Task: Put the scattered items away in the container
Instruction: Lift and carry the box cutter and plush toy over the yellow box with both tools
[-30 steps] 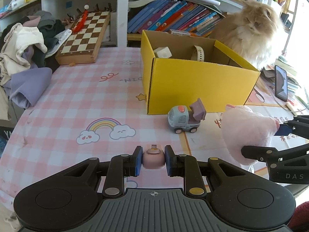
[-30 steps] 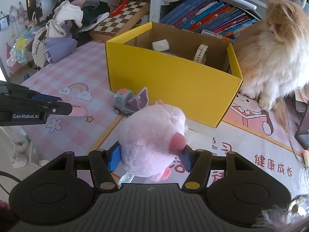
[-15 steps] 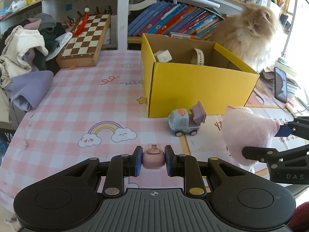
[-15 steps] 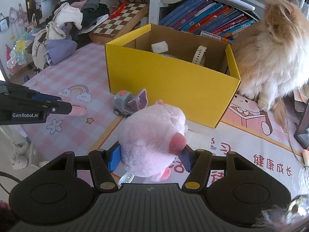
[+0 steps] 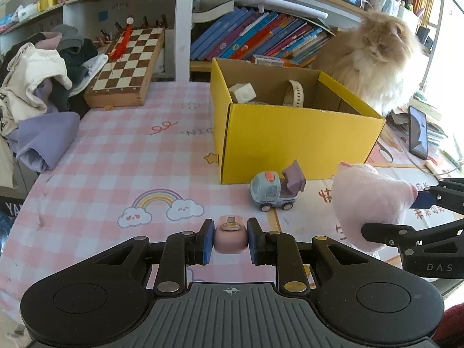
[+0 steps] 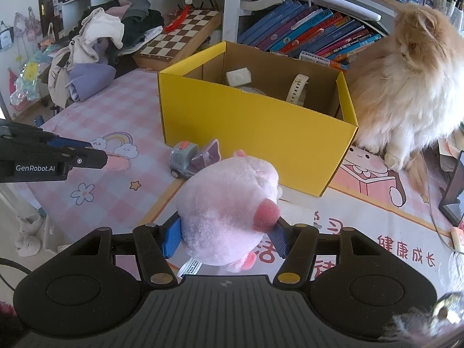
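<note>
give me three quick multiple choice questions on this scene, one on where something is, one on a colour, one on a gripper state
1. Where is the toy truck?
A. inside the box
B. on the table in front of the box
C. on the chessboard

2. What colour is the outside of the box?
A. yellow
B. green
C. white

3. What is the right gripper doing?
A. open and empty
B. shut on a book
C. shut on the pink plush toy

Answers:
1 B: the truck stands on the checked tablecloth just before the box's front wall.
2 A: its outer walls are bright yellow, brown inside.
3 C: the blue pads press into the plush from both sides.
</note>
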`<state>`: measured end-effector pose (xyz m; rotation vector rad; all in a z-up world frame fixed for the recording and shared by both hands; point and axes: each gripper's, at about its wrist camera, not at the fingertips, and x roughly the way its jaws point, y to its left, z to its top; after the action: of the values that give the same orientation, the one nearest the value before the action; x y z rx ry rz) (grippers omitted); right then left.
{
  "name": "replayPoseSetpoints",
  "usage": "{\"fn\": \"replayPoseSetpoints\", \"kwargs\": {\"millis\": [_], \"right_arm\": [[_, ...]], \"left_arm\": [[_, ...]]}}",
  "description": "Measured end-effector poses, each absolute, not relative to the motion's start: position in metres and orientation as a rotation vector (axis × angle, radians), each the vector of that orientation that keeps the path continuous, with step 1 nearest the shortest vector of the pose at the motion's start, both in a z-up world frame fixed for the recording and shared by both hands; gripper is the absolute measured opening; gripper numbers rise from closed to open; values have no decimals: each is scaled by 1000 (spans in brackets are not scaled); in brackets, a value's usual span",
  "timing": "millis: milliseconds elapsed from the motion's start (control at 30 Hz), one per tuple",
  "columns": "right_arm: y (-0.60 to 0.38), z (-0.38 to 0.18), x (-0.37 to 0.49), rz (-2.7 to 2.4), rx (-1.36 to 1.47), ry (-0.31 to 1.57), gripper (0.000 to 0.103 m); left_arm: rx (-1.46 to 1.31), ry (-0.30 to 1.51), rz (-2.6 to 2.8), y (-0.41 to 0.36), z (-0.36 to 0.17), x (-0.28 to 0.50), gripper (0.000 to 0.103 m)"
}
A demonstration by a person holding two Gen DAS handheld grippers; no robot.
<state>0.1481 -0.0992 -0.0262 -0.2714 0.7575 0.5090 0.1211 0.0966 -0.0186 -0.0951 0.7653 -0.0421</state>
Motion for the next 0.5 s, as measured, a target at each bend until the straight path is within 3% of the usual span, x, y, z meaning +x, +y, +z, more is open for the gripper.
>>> {"fn": "replayPoseSetpoints", "kwargs": {"millis": [500], "right_arm": [[-101, -24, 147, 518, -259, 760, 58]], "left_arm": [[-115, 750, -32, 102, -11, 118, 23]]}}
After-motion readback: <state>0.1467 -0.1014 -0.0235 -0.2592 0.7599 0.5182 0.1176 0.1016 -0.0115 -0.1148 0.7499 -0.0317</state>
